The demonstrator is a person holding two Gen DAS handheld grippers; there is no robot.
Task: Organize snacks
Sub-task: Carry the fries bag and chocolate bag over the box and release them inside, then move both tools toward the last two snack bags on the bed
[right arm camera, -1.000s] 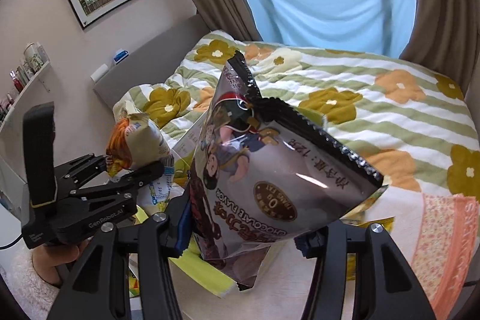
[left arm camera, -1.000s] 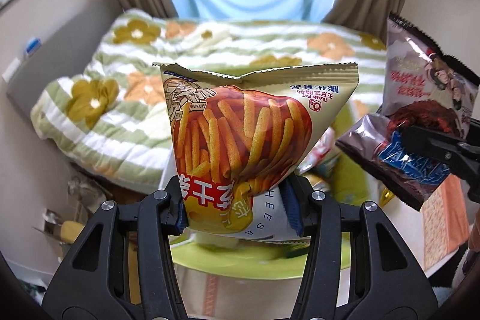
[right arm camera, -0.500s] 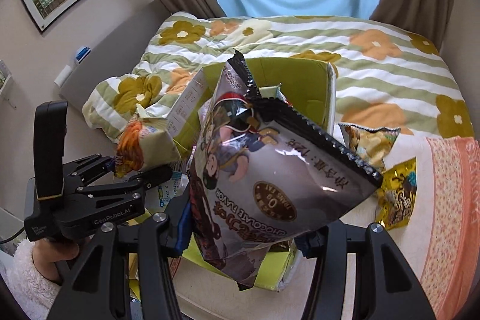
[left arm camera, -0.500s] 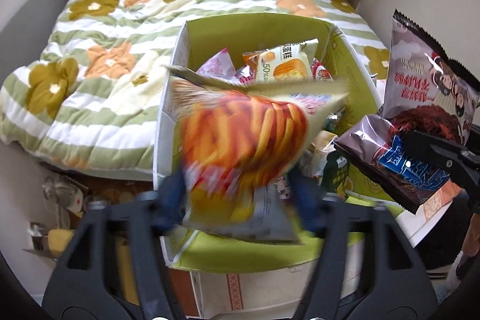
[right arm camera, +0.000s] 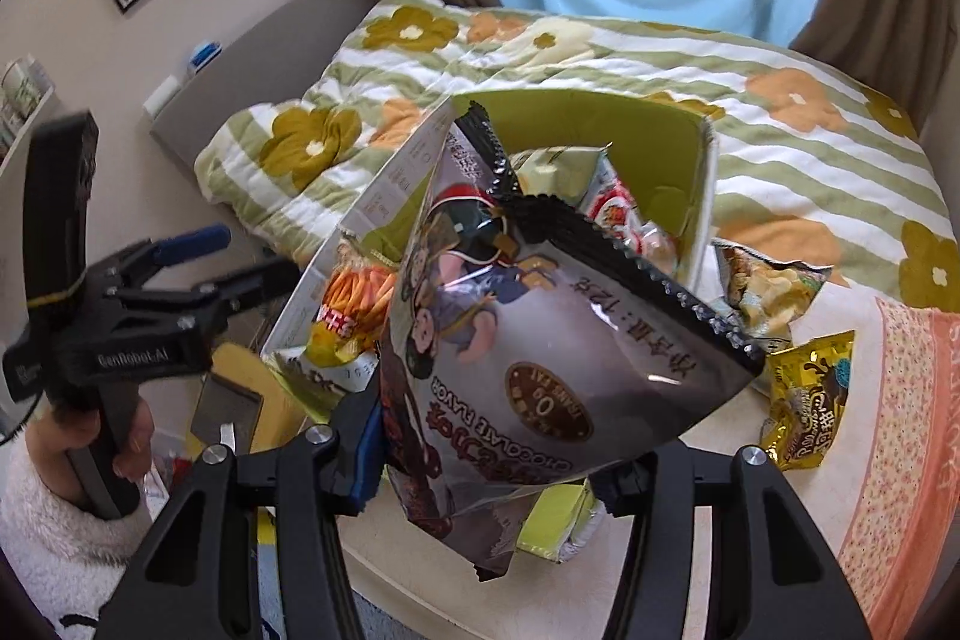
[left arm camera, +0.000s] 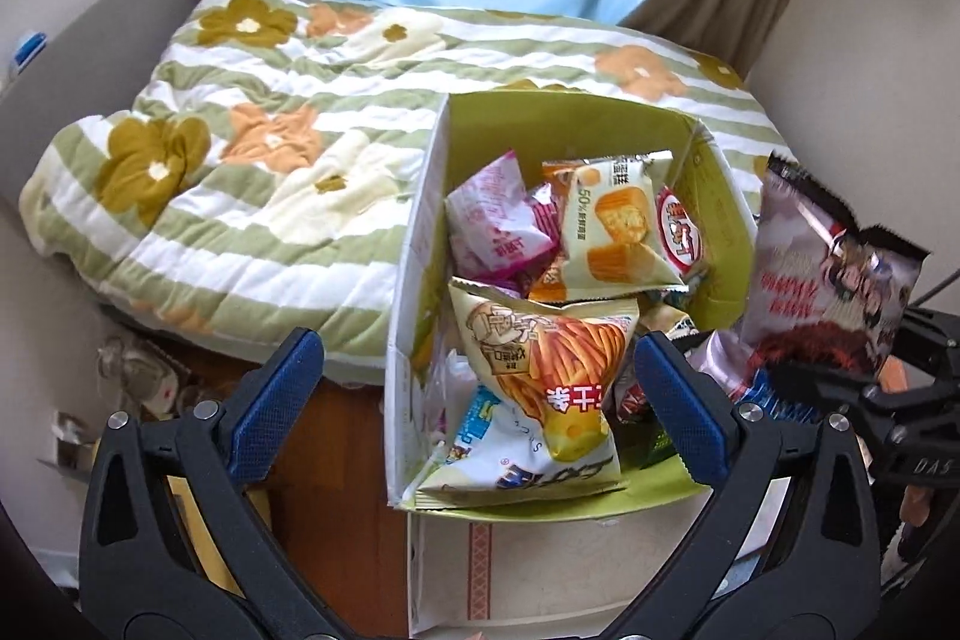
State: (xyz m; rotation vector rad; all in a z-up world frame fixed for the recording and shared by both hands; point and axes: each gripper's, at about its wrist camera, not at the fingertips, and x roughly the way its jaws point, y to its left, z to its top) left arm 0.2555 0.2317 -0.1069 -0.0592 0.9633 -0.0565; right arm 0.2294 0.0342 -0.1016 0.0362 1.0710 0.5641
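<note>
Snacks fill the green box [left arm camera: 714, 196], which stands open-topped at the edge of a bed under a flowered quilt [left arm camera: 252, 142]; the box is the largest of the task's things and holds a loose heap of packets. On the near side of that heap lies the fries packet [left arm camera: 552, 370], orange sticks printed on pale yellow, resting on a white and blue packet [left arm camera: 510, 466]. Behind them sit a cake packet [left arm camera: 618, 232] and a pink packet [left arm camera: 492, 226].

The left gripper [left arm camera: 480, 400] hovers over the box's near end with its jaws opening wide; the fries packet lies below and between the 2 blue pads, touching neither.

The right gripper [right arm camera: 486, 466] is clamped on the lower end of a chocolate snack bag [right arm camera: 540, 328], silver and dark with a serrated top edge, held up tilted just beside the box.

On the surface to the right of the box lie 2 smaller packets: a popcorn packet [right arm camera: 762, 292] and a gold packet [right arm camera: 810, 400], just beside each other.
</note>
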